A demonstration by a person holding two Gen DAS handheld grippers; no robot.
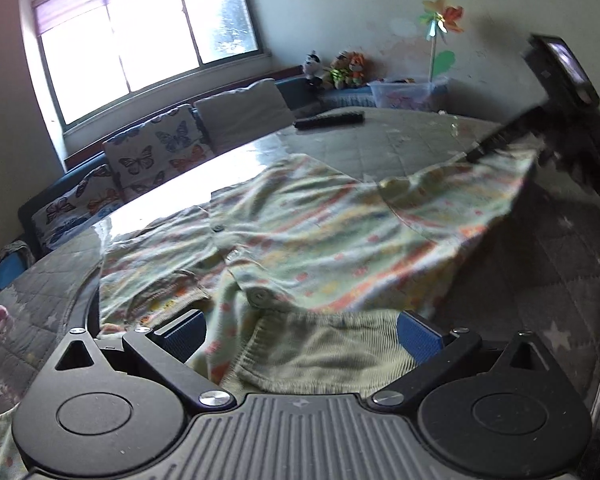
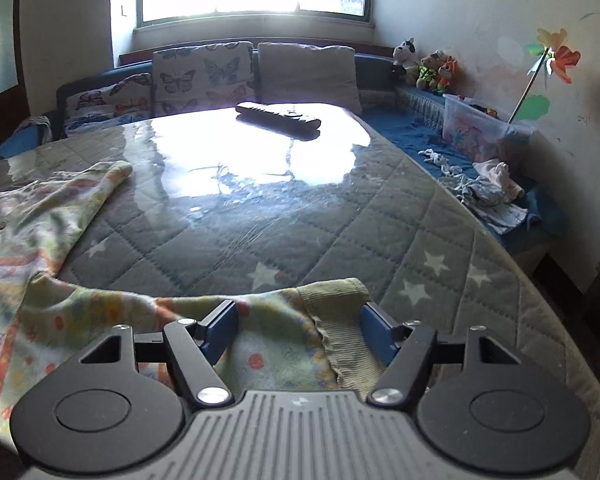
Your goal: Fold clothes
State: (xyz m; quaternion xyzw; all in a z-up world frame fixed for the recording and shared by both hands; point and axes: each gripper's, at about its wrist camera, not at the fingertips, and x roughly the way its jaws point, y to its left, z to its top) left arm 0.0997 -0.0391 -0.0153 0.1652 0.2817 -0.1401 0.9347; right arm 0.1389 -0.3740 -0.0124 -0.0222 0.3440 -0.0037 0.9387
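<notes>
The cardigan [image 1: 284,232], pale green with orange and yellow print and a buttoned front, lies spread on the quilted table [image 2: 300,232]. Its ribbed hem sits at the near edge and its body runs away toward the far side.

The left claw [image 1: 300,336] stands wide over the hem, pads apart from the cloth and gripping nothing. The right claw [image 2: 298,330] is about half open, with a ribbed cuff and sleeve lying between its pads; whether they press on it I cannot tell. In the left view that sleeve is lifted off to the right. The right claw looks nearer to making the fold, carrying the sleeve leftward across the body.

A remote [image 2: 278,120] lies far across the table. On the bench to the right, a clear plastic box [image 2: 480,132] holds colourful things too blurred to name.
</notes>
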